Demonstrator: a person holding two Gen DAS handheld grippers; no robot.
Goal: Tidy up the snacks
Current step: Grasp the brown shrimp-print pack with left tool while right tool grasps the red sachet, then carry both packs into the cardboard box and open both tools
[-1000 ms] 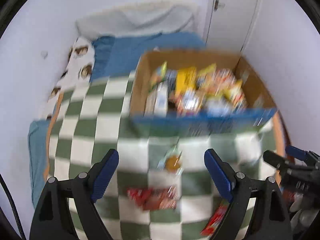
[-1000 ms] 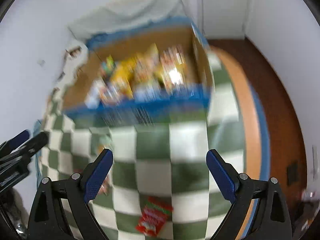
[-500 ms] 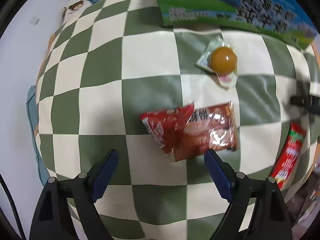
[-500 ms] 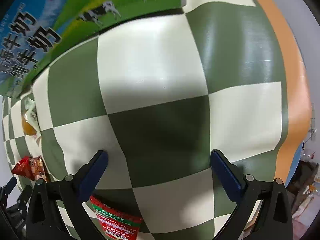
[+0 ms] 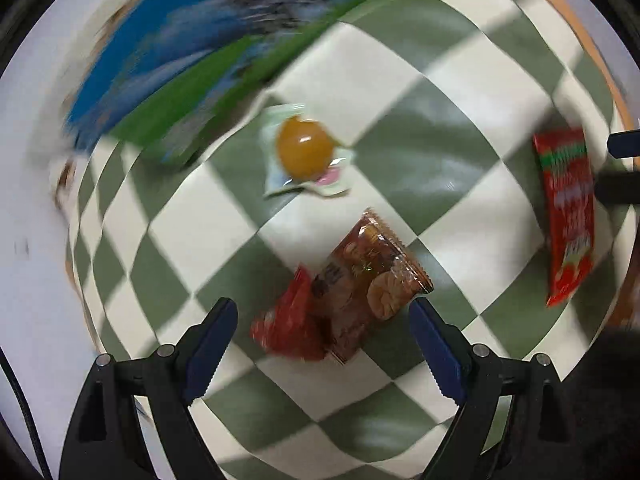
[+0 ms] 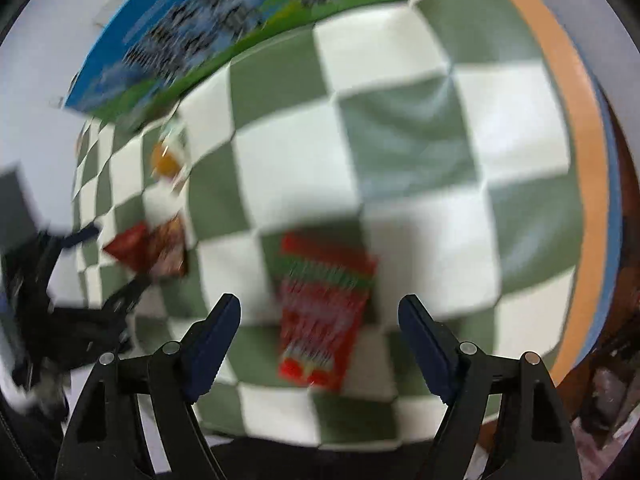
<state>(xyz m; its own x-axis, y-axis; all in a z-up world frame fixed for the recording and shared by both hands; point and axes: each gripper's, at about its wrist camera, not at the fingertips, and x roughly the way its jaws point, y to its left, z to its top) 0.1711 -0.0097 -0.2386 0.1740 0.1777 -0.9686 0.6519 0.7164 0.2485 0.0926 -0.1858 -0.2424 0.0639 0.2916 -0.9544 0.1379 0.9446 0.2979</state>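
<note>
The brown biscuit packet [image 5: 368, 280] is framed by the wide-open, empty left gripper [image 5: 324, 344]; the red snack packet [image 6: 320, 312] is straddled, untouched, by the closing right gripper [image 6: 320, 340].

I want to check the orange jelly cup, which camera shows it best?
The left wrist view: the jelly cup sits near the middle, fairly sharp, its orange dome and clear wrapper visible. In the right wrist view it is small, blurred, far off to the left.

Glossy plastic snack wrappers [image 5: 368, 280], matt checked cloth blanket [image 5: 420, 88], printed cardboard box [image 6: 200, 32]
</note>
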